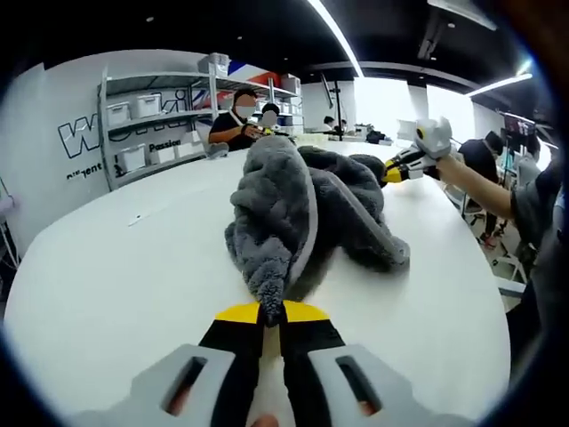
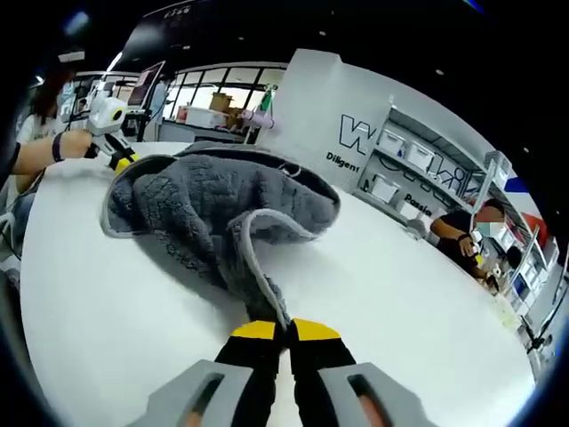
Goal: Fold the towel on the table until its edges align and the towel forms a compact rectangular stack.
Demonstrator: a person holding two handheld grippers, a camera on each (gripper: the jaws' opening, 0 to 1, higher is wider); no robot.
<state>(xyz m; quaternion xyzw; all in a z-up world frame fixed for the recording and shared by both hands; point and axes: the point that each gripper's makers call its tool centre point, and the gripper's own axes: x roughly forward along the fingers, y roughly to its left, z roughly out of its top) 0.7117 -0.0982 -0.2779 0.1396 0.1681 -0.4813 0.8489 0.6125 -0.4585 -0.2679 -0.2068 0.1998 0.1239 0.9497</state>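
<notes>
- Lying bunched mid-table, grey fluffy towel with pale edging, crumpled, unfolded.
- Left gripper clenched on one towel corner.
- Right gripper clenched on opposite corner.
- Both corners pinched between yellow-tipped jaws.

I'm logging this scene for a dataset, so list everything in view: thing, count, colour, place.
towel: one, grey, crumpled in a heap mid-table, a corner pinched at each end.
table: one, white, under the towel.
shelves: one rack, white, holding bins, against the far wall.
wall: white, dark lettering.
people: several, mostly dark clothes, beyond the table.
left tongs: black with yellow tips, shut on a towel corner.
right tongs: black with yellow tips, shut on the other corner.
</notes>
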